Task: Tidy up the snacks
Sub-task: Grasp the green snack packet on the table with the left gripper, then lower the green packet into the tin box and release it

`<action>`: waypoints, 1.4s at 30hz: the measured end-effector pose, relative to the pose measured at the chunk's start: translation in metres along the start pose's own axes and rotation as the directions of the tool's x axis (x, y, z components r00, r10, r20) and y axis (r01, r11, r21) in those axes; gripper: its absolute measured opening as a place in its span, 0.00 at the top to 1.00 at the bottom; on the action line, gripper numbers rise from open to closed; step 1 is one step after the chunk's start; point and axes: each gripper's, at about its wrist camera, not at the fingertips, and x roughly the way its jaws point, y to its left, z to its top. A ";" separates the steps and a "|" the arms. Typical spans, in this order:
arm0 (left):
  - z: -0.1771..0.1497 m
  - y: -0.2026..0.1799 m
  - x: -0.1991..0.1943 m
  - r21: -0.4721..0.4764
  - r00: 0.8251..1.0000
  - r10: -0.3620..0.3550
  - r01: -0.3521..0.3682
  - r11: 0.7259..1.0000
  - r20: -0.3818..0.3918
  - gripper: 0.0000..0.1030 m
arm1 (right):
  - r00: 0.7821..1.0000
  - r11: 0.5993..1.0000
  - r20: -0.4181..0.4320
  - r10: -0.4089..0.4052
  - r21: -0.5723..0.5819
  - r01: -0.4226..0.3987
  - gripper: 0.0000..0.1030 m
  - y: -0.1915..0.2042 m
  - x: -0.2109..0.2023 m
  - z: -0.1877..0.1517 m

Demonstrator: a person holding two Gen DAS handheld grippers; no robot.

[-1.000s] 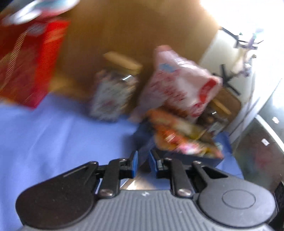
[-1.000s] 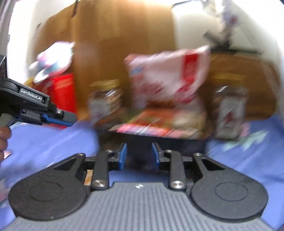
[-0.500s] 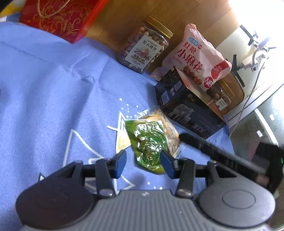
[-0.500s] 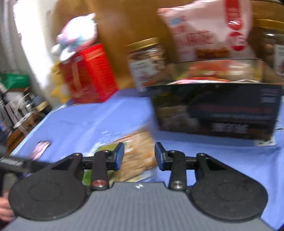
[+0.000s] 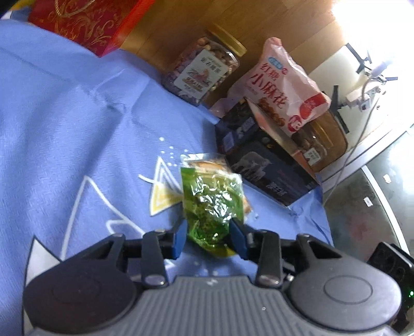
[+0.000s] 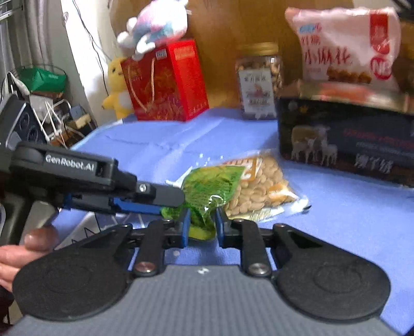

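Note:
A green foil snack packet lies partly over a clear packet of peanuts on the blue cloth. My left gripper has its blue fingers on either side of the green packet's near end and appears shut on it. In the right wrist view the green packet also sits between the fingers of my right gripper, which look closed on its near corner. The left gripper reaches in from the left in that view.
A dark open box stands behind the packets, with a pink-white snack bag in it. A gold-lidded nut jar and a red gift box stand at the back. The table edge is right.
Both grippers have moved in on the green packet. The left fingers, wide apart half a second ago, have narrowed onto it, and its near end looks lifted and crumpled.

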 end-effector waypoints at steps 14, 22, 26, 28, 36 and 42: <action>0.074 -0.099 0.031 0.229 0.993 -0.083 0.063 0.971 0.078 0.66 | 0.954 0.984 0.247 -0.168 -0.009 0.175 0.80 -0.046 -0.027 0.056; 0.106 -0.146 0.112 0.305 0.997 -0.074 0.063 0.950 0.024 0.66 | 0.919 0.954 0.259 -0.298 0.057 0.293 0.79 -0.116 -0.018 0.078; 0.107 -0.158 0.152 0.320 0.998 -0.059 0.063 0.945 -0.023 0.66 | 0.904 0.935 0.239 -0.355 0.089 0.343 0.79 -0.143 -0.013 0.071; 0.105 -0.164 0.169 0.325 0.998 -0.054 0.065 0.943 -0.043 0.66 | 0.893 0.922 0.229 -0.387 0.098 0.374 0.79 -0.153 -0.011 0.067; 0.097 -0.175 0.200 0.335 0.995 -0.037 0.067 0.940 -0.097 0.66 | 0.841 0.885 0.274 -0.466 0.133 0.447 0.62 -0.170 -0.017 0.056; 0.100 -0.137 0.116 0.307 0.989 -0.143 0.150 0.940 -0.045 0.64 | 0.895 0.950 0.323 -0.308 0.150 0.273 0.56 -0.149 -0.047 0.048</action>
